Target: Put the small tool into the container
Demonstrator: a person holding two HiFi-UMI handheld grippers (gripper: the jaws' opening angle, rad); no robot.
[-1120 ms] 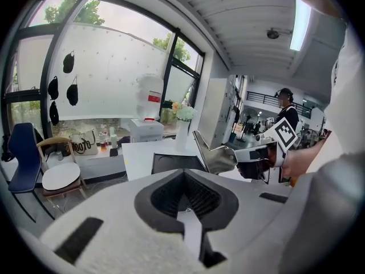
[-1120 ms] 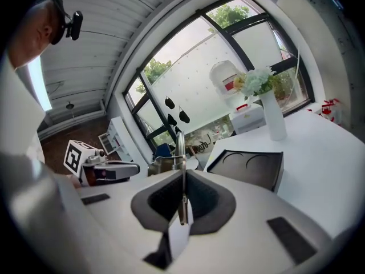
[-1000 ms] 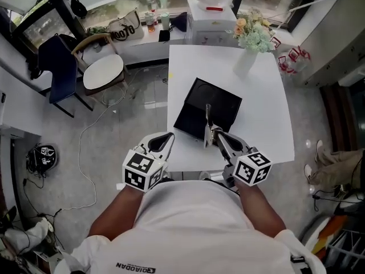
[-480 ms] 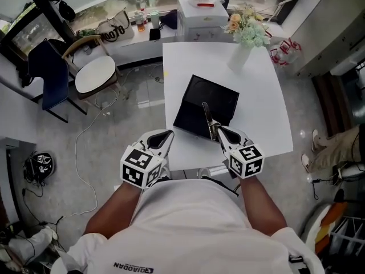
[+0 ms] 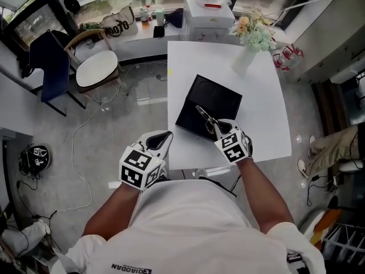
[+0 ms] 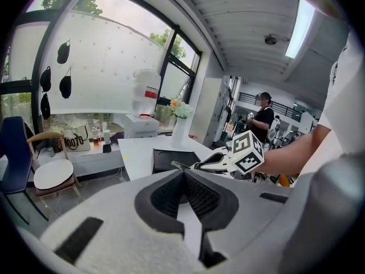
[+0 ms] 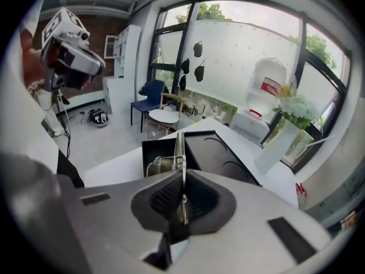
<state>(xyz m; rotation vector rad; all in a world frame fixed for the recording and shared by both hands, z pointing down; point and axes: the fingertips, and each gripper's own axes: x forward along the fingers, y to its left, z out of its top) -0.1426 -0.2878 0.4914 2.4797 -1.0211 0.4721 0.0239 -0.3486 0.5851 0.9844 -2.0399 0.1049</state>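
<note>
A shallow black container (image 5: 221,99) lies on the white table (image 5: 262,107), its near corner toward me. My right gripper (image 5: 217,128) hangs over that near corner, shut on a small metal tool (image 5: 204,115) that points up-left over the container's inside. In the right gripper view the tool (image 7: 179,148) sticks out from between the closed pads, above the container (image 7: 223,153). My left gripper (image 5: 163,139) is off the table's near-left corner, shut and holding nothing. The left gripper view shows its pads (image 6: 171,194) meeting, with the right gripper (image 6: 201,164) and container (image 6: 169,160) beyond.
A white vase of flowers (image 5: 246,55) stands at the table's far right. A white box (image 5: 211,15) sits beyond the far edge. A chair with a round white seat (image 5: 97,68) and cables are on the floor to the left. A person (image 6: 263,114) stands far off.
My right gripper has carried the tool forward and left over the container's near corner, and the tool has swung to point up-left. The left gripper has stayed put.
</note>
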